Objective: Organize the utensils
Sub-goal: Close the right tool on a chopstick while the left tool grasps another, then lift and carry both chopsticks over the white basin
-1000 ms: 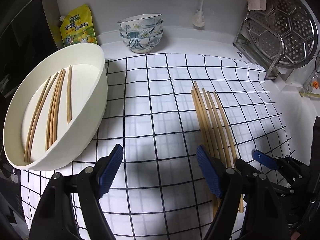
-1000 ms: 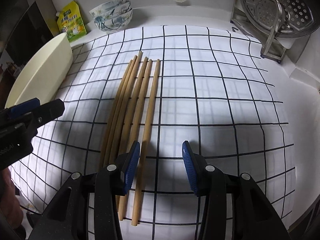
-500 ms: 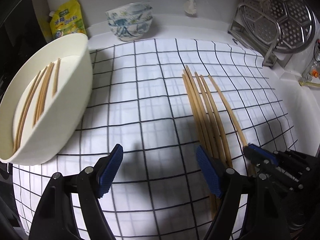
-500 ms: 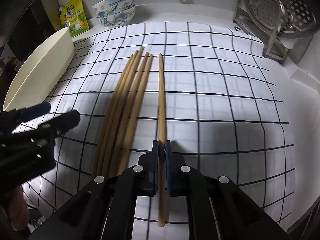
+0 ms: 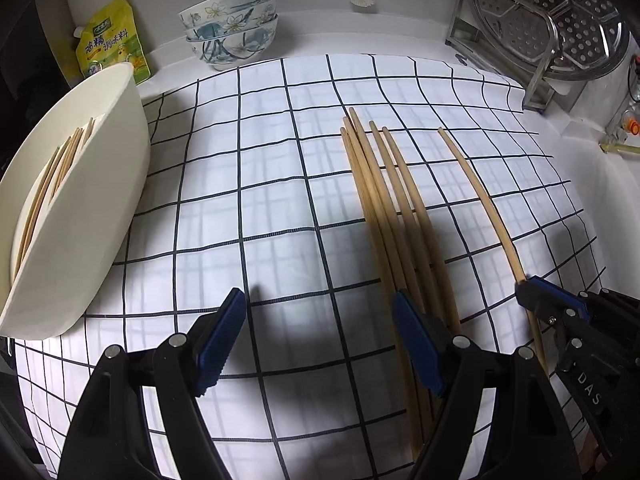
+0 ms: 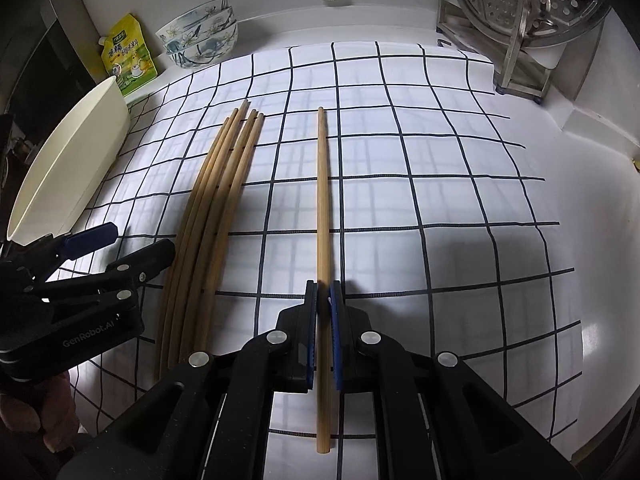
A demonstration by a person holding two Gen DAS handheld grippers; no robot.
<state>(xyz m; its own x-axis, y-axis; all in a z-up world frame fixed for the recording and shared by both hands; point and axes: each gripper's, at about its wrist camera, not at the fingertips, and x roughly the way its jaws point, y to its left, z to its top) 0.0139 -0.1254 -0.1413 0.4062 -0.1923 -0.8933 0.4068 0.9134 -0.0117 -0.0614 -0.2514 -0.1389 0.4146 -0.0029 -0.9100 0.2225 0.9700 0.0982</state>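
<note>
The right hand-held gripper [image 6: 323, 300] pinches one chopstick [image 6: 322, 200] apart from the bundle [image 6: 216, 208]; the left hand-held gripper [image 5: 320, 332] hangs spread wide.

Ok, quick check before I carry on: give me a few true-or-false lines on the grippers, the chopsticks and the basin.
1. The right gripper is shut on one chopstick. True.
2. The left gripper holds a chopstick. False: it is open, holding nothing.
3. Four chopsticks lie bunched on the checked cloth. True.
4. The white basin has no chopsticks in it. False: several lie inside.
5. The patterned bowls sit on the cloth. False: they are stacked behind it.
</note>
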